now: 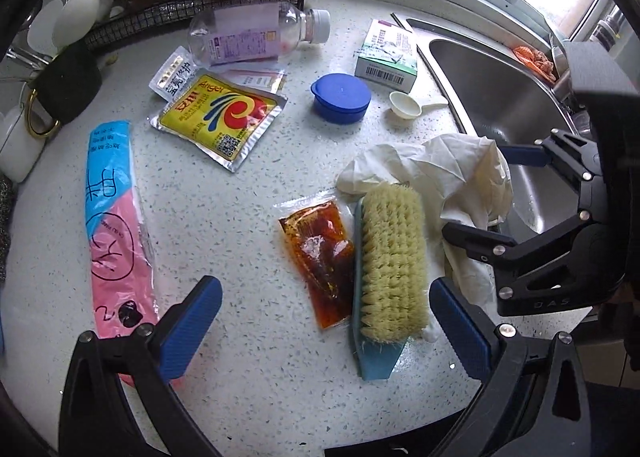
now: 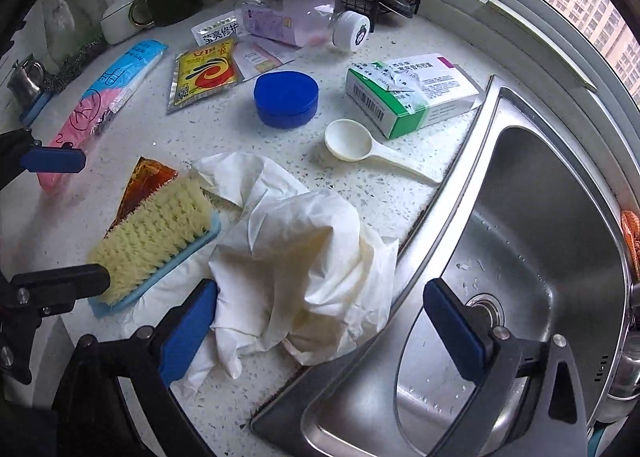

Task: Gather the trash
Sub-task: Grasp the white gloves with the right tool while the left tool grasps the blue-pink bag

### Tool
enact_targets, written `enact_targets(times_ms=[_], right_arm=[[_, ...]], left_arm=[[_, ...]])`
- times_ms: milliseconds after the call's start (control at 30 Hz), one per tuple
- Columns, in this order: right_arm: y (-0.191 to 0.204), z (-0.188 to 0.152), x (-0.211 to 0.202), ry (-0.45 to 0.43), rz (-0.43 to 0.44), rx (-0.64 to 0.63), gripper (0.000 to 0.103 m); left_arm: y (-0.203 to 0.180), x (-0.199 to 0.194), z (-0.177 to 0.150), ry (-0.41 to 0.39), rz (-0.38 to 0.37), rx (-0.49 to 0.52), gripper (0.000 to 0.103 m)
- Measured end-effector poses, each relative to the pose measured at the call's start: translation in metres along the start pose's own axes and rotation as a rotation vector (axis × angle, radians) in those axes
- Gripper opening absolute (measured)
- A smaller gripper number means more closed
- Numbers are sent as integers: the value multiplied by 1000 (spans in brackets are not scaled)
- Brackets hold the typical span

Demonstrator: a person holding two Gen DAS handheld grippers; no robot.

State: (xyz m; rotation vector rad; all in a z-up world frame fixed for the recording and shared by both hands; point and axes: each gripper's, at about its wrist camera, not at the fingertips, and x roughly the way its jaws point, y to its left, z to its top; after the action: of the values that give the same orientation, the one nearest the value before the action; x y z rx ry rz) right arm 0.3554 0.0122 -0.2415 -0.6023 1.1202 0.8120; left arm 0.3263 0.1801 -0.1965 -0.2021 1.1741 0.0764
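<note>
Between right gripper (image 2: pixel 320 331) jaws, apart: crumpled tissue (image 2: pixel 304 257); approach step, next descend, clamp. Left gripper (image 1: pixel 326 327) jaws apart, empty.

The bench (image 1: pixel 260 337) looks like polished speckled stone, pale and smooth. Beside it the sink (image 2: pixel 560 225) is brushed steel, dully shining. The crumpled glove (image 2: pixel 304 257) looks thin, matt and rubbery – the brush (image 1: pixel 394 257) has coarse straw-coloured bristles on smooth blue plastic. The sauce sachet (image 1: pixel 320 253) is glossy clear film; the yellow packet (image 1: pixel 220 117) shiny foil; the box (image 2: pixel 412 93) matt card.
</note>
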Motion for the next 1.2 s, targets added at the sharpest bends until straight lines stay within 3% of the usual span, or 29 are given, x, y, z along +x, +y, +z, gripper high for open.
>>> enact_targets(times_ms=[167, 233, 300, 333, 400, 533, 700, 867, 1200], right_arm=[[12, -3, -2, -9, 11, -46, 73], [17, -8, -5, -10, 43, -45, 50], [22, -11, -6, -4, 72, -19, 35], [23, -12, -7, -6, 69, -11, 21], [22, -13, -10, -15, 45, -5, 9], [12, -18, -26, -48, 48, 46, 6], [-3, -20, -49, -75, -48, 159, 6], [-21, -26, -74, -89, -20, 290, 6], [-15, -34, -85, -87, -97, 309, 6]], left_arm=[[2, -6, -1, -15, -6, -13, 103], [1, -10, -1, -21, -12, -7, 103], [-1, -14, -2, -28, -4, 8, 103], [-3, -17, -2, -31, -1, 17, 103], [-5, -25, -3, -38, -5, 26, 103], [-7, -44, -4, -68, -19, 35, 103], [2, -67, -3, -90, -21, 11, 103], [23, -87, 3, -103, -75, -18, 103], [75, -80, 9, -93, -70, -57, 103]])
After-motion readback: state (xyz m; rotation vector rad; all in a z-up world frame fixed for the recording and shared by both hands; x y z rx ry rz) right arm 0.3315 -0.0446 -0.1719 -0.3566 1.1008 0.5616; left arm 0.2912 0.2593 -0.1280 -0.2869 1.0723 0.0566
